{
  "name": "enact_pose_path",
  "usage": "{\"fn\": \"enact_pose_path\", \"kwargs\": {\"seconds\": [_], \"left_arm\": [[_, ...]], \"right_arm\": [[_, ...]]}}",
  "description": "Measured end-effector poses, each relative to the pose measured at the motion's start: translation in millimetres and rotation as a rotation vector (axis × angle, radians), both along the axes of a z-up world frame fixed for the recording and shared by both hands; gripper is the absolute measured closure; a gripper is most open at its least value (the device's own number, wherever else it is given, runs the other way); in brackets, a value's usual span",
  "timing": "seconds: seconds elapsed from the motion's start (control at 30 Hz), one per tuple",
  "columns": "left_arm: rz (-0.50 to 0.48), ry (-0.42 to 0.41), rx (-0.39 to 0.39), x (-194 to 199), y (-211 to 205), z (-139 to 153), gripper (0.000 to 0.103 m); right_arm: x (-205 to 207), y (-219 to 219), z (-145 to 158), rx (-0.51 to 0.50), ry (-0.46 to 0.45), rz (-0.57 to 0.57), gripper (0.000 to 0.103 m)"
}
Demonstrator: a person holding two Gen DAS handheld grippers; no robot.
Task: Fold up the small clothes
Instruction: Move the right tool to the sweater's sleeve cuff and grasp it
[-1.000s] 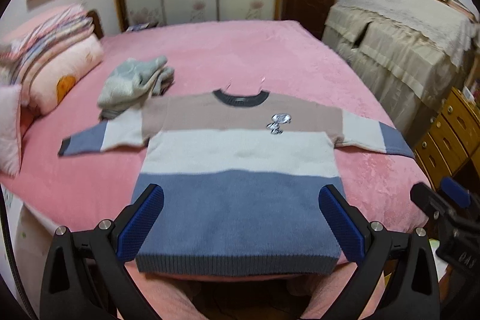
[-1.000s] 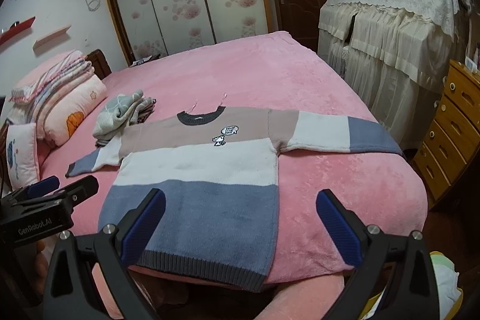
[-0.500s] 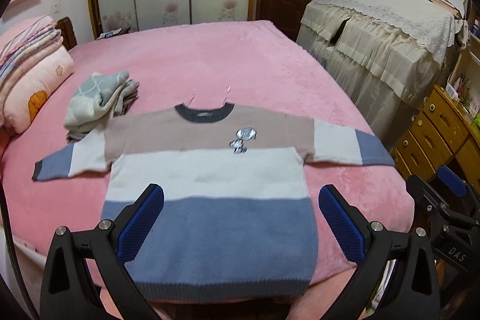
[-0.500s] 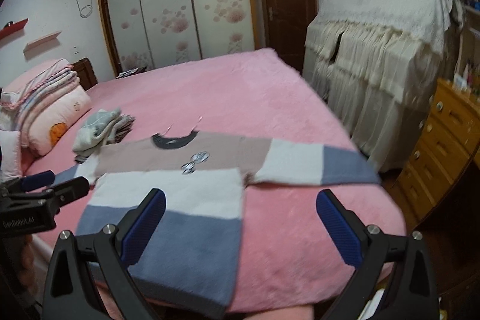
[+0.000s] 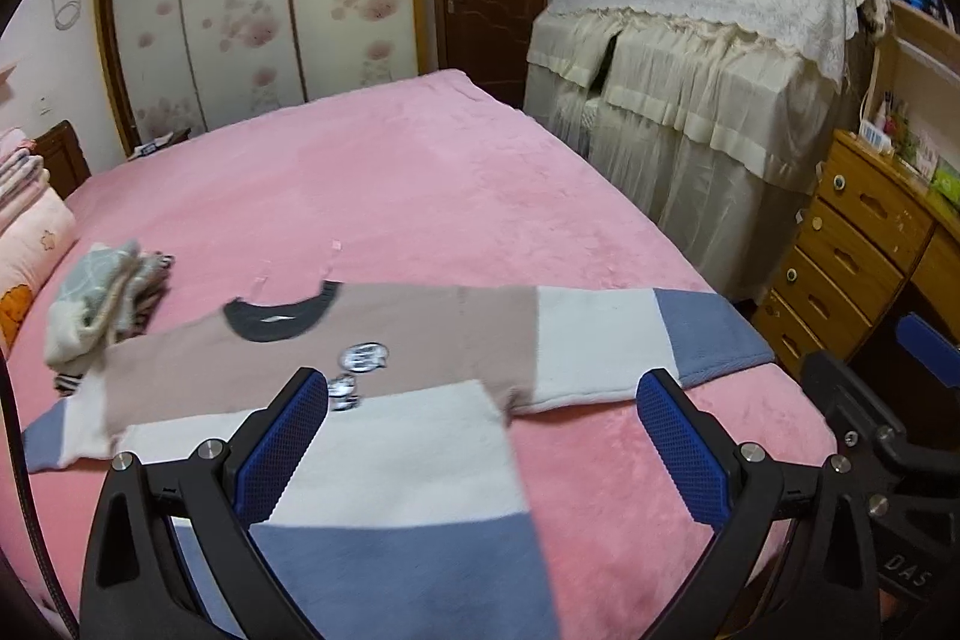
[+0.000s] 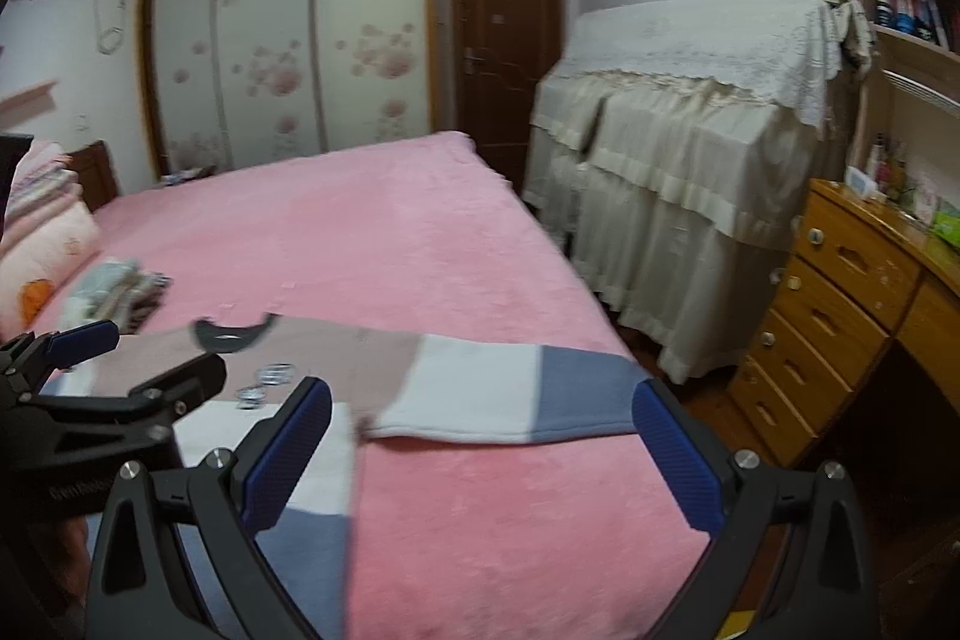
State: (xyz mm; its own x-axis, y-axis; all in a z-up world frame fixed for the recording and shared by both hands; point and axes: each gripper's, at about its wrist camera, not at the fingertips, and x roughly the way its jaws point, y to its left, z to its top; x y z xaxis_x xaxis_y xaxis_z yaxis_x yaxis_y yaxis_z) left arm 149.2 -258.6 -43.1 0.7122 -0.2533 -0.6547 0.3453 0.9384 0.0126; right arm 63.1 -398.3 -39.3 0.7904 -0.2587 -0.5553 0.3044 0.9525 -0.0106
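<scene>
Both grippers, left (image 5: 480, 451) and right (image 6: 483, 451), gaping empty; sweater (image 5: 420, 436) flat on bed (image 5: 384, 172), sleeve (image 6: 510, 388) stretching rightward, nearest right.

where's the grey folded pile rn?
Left wrist view, far left: the folded pile sits on the pink bed, between the pillow and the striped sweater.

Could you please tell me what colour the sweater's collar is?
The collar is dark grey, clearest in the left wrist view.
</scene>
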Motion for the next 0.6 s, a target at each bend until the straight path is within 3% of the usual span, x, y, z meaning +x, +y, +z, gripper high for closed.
{"fn": "enact_pose_path", "kwargs": {"seconds": [0.23,0.37,0.6], "left_arm": [[-0.041,0.023,0.031,29,-60,-56,0.001],[-0.042,0.015,0.068,40,-89,-78,0.001],[-0.038,0.068,0.107,49,-121,-105,0.001]], "right_arm": [[22,-61,-48,0.046,0.076,-0.111,0.016],[34,-92,-79,0.141,0.133,-0.157,0.030],[46,-146,-121,0.346,0.197,-0.244,0.031]]}}
